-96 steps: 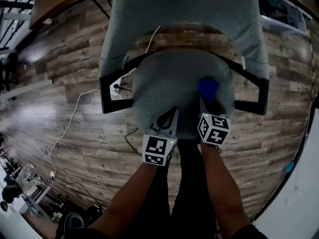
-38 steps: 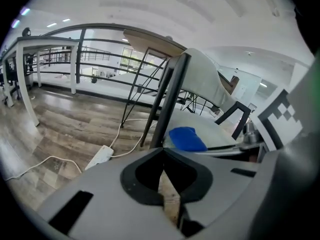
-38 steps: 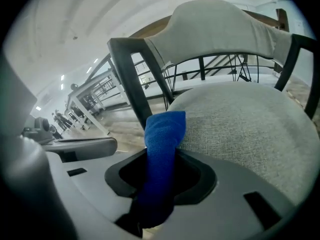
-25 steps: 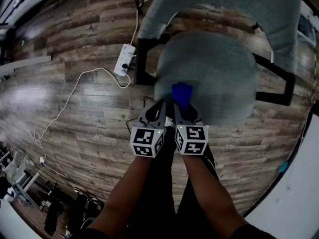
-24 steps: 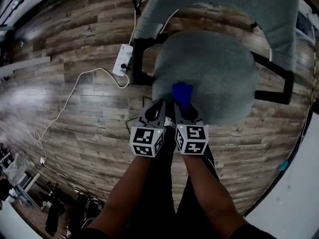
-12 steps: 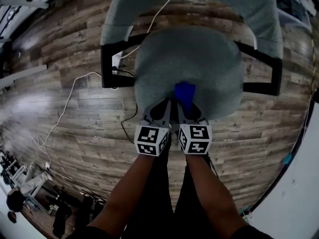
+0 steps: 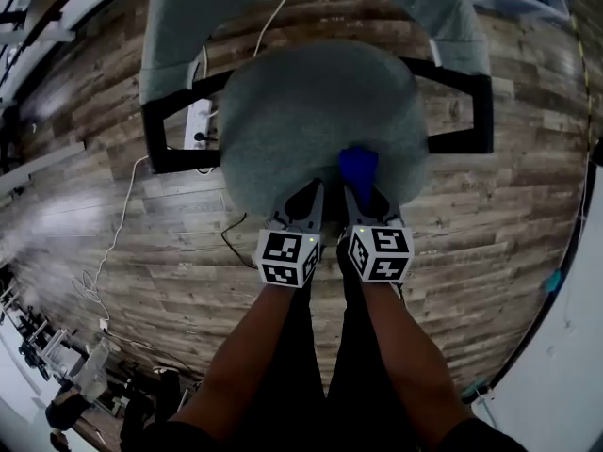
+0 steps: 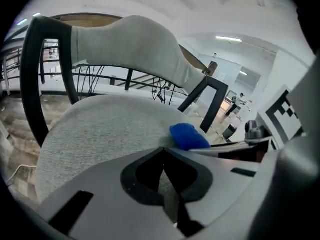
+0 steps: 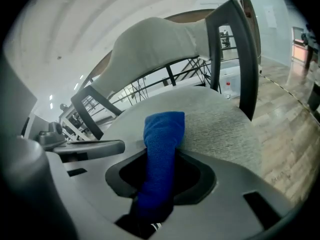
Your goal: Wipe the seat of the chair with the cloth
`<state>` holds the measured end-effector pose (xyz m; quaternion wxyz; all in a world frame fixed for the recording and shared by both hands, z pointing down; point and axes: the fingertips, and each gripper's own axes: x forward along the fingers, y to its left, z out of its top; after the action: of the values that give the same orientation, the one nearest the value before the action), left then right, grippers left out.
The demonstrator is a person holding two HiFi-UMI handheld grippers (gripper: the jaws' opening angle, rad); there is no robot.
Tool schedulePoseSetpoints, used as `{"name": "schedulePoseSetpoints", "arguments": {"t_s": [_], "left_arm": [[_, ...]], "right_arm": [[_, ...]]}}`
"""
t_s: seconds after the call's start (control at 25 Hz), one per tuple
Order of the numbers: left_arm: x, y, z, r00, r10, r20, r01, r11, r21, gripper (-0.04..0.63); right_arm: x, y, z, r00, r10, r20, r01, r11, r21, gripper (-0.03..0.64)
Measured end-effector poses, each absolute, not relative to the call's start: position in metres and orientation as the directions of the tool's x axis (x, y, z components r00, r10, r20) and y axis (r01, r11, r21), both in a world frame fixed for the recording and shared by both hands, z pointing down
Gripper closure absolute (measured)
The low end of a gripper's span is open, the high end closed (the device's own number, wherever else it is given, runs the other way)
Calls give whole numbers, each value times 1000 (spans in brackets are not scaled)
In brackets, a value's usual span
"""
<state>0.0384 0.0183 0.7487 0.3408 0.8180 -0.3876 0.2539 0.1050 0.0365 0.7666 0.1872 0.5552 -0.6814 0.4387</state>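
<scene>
The right tongs (image 9: 159,163) clench the soft, light blue cloth (image 9: 163,129) by its near end. The left tongs (image 8: 164,153) are pressed together, empty. The cloth's limp free end rests on the round grey fabric chair seat (image 7: 311,111), at its front edge, and likely needs downward pressure.

Blue cloth (image 7: 358,166), grey woven seat (image 7: 311,111), black chair frame (image 7: 479,111), brown wood-plank floor (image 7: 528,177)

The left gripper (image 7: 307,199), jaws together on nothing, and the right gripper (image 7: 362,196), clamped on the cloth (image 7: 358,166), sit side by side at the seat's (image 7: 301,111) near edge, both forearms (image 7: 252,347) stretched forward.
</scene>
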Motion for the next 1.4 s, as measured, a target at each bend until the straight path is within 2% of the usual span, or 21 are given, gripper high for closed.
{"name": "schedulePoseSetpoints", "arguments": {"t_s": [0.48,0.88,1.12,1.4], "left_arm": [[109,27,739,621,-418,663,-759,-533,374,594],[123,32,721,634,-414,653,-742,-564,364,594],[111,29,674,637,-438,634,-745,-559,364,594],[91,-4,556,639,-538,550,-759,-559,334,594]], "right_arm": [[182,54,767,-249,-597,762,-941,-36,-336,482],[251,68,773,-137,-607,783,-965,-97,-244,482],[240,64,710,-191,-673,714,-967,5,-254,480],[202,46,582,-248,-737,629,-963,115,-244,480]]}}
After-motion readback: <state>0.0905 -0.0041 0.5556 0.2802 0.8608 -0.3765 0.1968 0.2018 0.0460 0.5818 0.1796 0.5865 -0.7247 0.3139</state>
